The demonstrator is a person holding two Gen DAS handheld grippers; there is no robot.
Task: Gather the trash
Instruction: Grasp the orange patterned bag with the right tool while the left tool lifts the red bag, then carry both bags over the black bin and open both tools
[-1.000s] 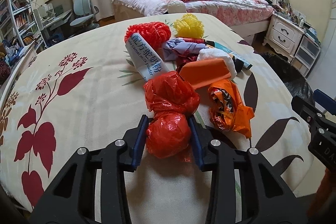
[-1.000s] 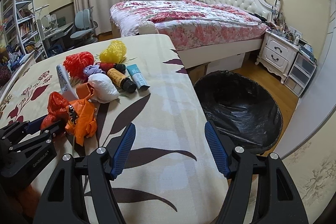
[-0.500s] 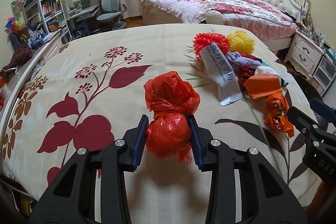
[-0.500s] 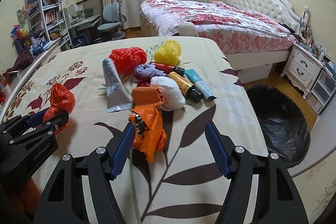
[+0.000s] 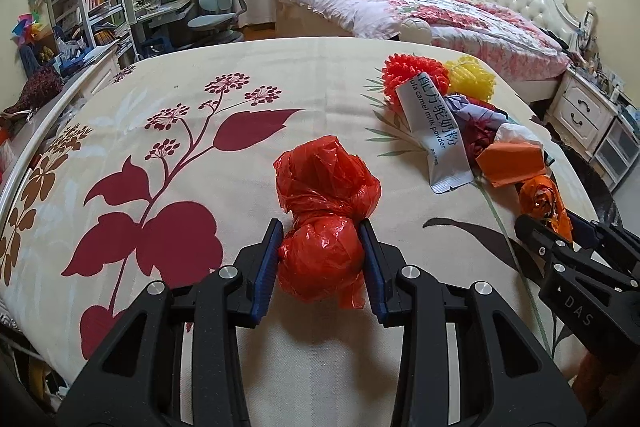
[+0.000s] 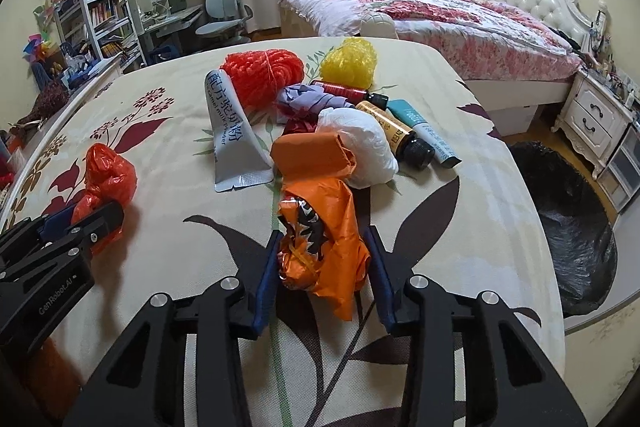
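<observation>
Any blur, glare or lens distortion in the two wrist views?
Left wrist: sharp, strong fisheye bowing, dark vignette corners, small highlights on the red plastic bag. Right wrist: same bowing, sharp, soft shadows under the orange wrapper, no blown glare.

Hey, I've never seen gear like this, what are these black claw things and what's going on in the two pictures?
They are two hand-held grippers, one in each of a person's hands, each with a wide-angle camera looking out along its jaws. One picture comes from the left gripper, the other from the right gripper. Both look over a table under a leaf-patterned cloth. On it lies a pile of trash: red and yellow mesh balls, a silver sachet, bottles, a white bag. The left jaws are closed on a red plastic bag. The right jaws have just been closing around an orange wrapper and now press on it. A black-lined bin stands on the floor beside the table.
</observation>
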